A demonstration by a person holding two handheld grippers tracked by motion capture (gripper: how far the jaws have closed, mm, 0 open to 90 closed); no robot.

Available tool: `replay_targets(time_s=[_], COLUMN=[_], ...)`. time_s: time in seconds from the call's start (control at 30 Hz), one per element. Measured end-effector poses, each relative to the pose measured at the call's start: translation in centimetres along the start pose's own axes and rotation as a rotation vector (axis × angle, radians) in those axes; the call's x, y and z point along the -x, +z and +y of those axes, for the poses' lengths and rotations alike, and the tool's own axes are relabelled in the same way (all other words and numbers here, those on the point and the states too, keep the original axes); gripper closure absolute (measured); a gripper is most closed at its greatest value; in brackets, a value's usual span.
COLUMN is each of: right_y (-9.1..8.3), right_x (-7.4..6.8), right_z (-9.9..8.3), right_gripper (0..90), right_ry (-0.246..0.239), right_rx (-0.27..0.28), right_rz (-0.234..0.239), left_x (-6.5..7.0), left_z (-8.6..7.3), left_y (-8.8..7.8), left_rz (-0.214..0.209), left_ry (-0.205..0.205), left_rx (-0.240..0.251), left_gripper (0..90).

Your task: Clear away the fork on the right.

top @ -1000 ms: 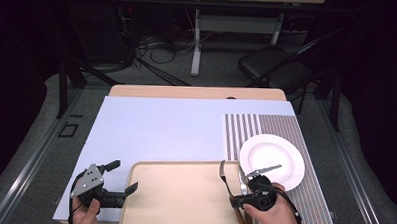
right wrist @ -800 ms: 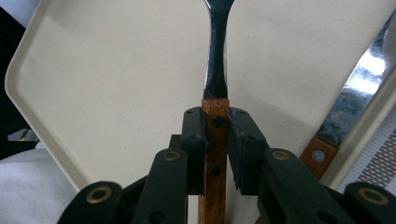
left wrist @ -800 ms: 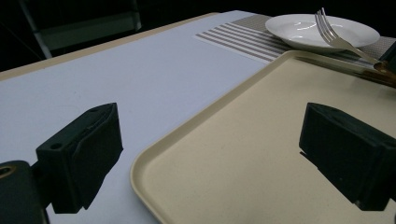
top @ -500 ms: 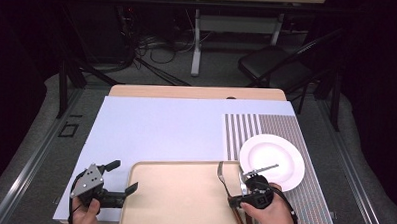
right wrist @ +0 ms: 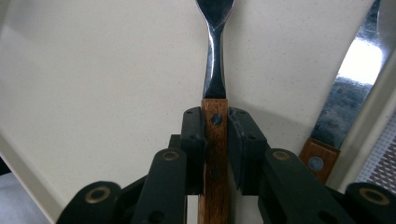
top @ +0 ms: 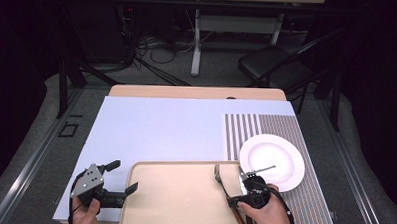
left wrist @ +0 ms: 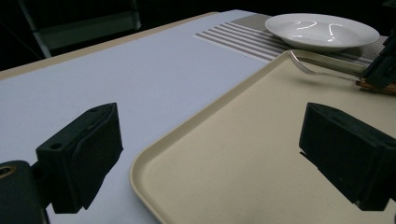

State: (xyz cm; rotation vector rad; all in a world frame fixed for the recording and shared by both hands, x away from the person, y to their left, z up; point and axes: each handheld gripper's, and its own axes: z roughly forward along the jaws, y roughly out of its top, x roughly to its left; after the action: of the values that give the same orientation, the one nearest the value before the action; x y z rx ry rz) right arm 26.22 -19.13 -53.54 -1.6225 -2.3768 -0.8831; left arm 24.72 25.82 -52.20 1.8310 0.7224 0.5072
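Right fingers (right wrist: 194, 140) clamped on wooden handle of fork (right wrist: 214, 70), pads pressing both sides just below the rivet. Metal neck and tines run straight ahead over tray (right wrist: 93, 93). In high view, right gripper (top: 244, 191) sits at tray's near right corner, fork (top: 223, 182) angled up-left, tines resting on tray floor near its far edge. Knife (right wrist: 348, 93) lying just right of fork, blade along tray's right rim, wooden handle end beside right gripper's arm.

Left fingers (left wrist: 88, 149) spread wide, nothing between them. Left gripper (top: 118, 181) parked at tray's near left corner (left wrist: 140, 168), one finger over blue mat (top: 161, 125), other over tray floor. Touching tray or not: can't tell.

White plate (top: 272, 161) on striped placemat (top: 266, 127), just right of tray, close to right gripper. Same plate (left wrist: 322, 30) seen beyond tray's far corner from left gripper view, fork (left wrist: 322, 72) in front of it.
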Motion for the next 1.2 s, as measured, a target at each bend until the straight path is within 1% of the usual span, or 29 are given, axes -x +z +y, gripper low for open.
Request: replay_targets(time_s=[0.1,0.13,0.2,0.27,0.33,0.37,0.4,0.43,0.47,0.5,0.53,0.57,0.63,0.67,0.7,0.73,0.77,0.8,0.83,0.87,0.9,0.93,0.97,1.07,1.1,1.13,1.17,1.2], right_y=[0.3,-0.3,0.0,-0.2,-0.3,-0.1,0.4,0.7,0.6,0.4,-0.4,0.4,0.4,-0.2,-0.4,0.4,0.5,0.1,-0.7,0.1,0.1,-0.2,-0.8,-0.9,-1.0,-0.9,-0.9,-1.0], right_x=[-0.1,-0.2,-0.3,-0.2,-0.2,-0.2,-0.3,-0.4,-0.3,-0.3,-0.3,-0.3,-0.3,-0.3,-0.3,-0.3,-0.3,-0.3,-0.3,-0.3,-0.4,-0.4,-0.4,-0.7,-0.8,-0.9,-1.0,-1.1], right_z=[0.0,0.2,0.1,0.2,0.3,0.2,-0.1,-0.3,-0.2,-0.1,0.2,-0.2,-0.2,0.1,0.1,-0.3,-0.4,-0.3,0.0,-0.4,-0.4,-0.3,-0.1,-0.2,-0.2,-0.3,-0.3,-0.2], right_gripper=[76.7,76.7,76.7,76.7,76.2,75.7,74.9,74.1,73.6,72.8,72.4,72.2,71.8,71.4,71.4,71.4,71.4,71.9,72.9,74.2,76.4,78.1,80.2,88.8,90.0,90.0,90.0,90.0], right_ry=[-0.011,-0.028,-0.026,-0.044,-0.042,-0.04,-0.011,0.012,-0.011,-0.019,-0.043,-0.022,-0.029,-0.046,-0.051,-0.03,-0.032,-0.042,-0.066,-0.049,-0.048,-0.067,-0.087,-0.116,-0.125,-0.134,-0.143,-0.157], right_rx=[-0.008,-0.099,-0.082,-0.099,-0.119,-0.094,-0.004,0.036,0.028,-0.004,-0.121,0.001,0.001,-0.078,-0.097,0.04,0.065,0.032,-0.068,0.074,0.093,0.053,-0.023,0.018,0.011,0.03,0.037,0.027], right_rz=[-0.019,-0.043,-0.042,-0.053,-0.055,-0.05,-0.029,-0.018,-0.023,-0.034,-0.053,-0.031,-0.035,-0.051,-0.061,-0.032,-0.025,-0.034,-0.054,-0.03,-0.03,-0.049,-0.07,-0.083,-0.095,-0.092,-0.097,-0.095], left_x=[0.0,0.0,0.0,0.0,0.0,0.0,0.0,0.0,0.0,0.0,0.0,0.0,0.0,0.0,0.0,0.0,0.0,0.0,0.0,0.0,0.0,0.0,0.0,0.0,0.0,0.0,0.0,0.0], left_z=[0.0,0.0,0.0,0.0,0.0,0.0,0.0,0.0,0.0,0.0,0.0,0.0,0.0,0.0,0.0,0.0,0.0,0.0,0.0,0.0,0.0,0.0,0.0,0.0,0.0,0.0,0.0,0.0], left_y=[0.0,0.0,0.0,0.0,0.0,0.0,0.0,0.0,0.0,0.0,0.0,0.0,0.0,0.0,0.0,0.0,0.0,0.0,0.0,0.0,0.0,0.0,0.0,0.0,0.0,0.0,0.0,0.0], left_rz=[0.0,-0.001,-0.002,-0.003,-0.003,-0.003,-0.003,-0.003,-0.003,-0.003,-0.002,-0.002,-0.002,-0.002,-0.002,-0.002,-0.002,-0.002,-0.002,-0.002,-0.002,-0.003,-0.003,-0.002,-0.003,-0.002,-0.003,-0.003], left_ry=[0.0,-0.001,0.0,0.001,0.002,0.001,0.0,0.0,0.001,0.001,0.0,0.0,0.001,0.001,0.0,0.0,-0.001,-0.001,0.0,0.001,0.0,0.0,0.001,0.001,0.001,0.001,0.0,0.0], left_rx=[0.001,0.001,0.001,0.001,0.001,0.001,0.001,0.001,0.001,0.001,0.001,0.001,0.001,0.0,0.001,0.001,0.002,0.002,0.001,0.001,0.001,0.001,0.001,0.001,0.002,0.002,0.001,0.001], left_gripper=[6.1,6.1,6.2,6.2,6.2,6.2,6.2,6.2,6.1,6.2,6.2,6.4,6.5,6.5,6.5,6.5,6.5,6.5,6.5,6.5,6.5,6.5,6.5,6.5,6.5,6.5,6.5,6.5])
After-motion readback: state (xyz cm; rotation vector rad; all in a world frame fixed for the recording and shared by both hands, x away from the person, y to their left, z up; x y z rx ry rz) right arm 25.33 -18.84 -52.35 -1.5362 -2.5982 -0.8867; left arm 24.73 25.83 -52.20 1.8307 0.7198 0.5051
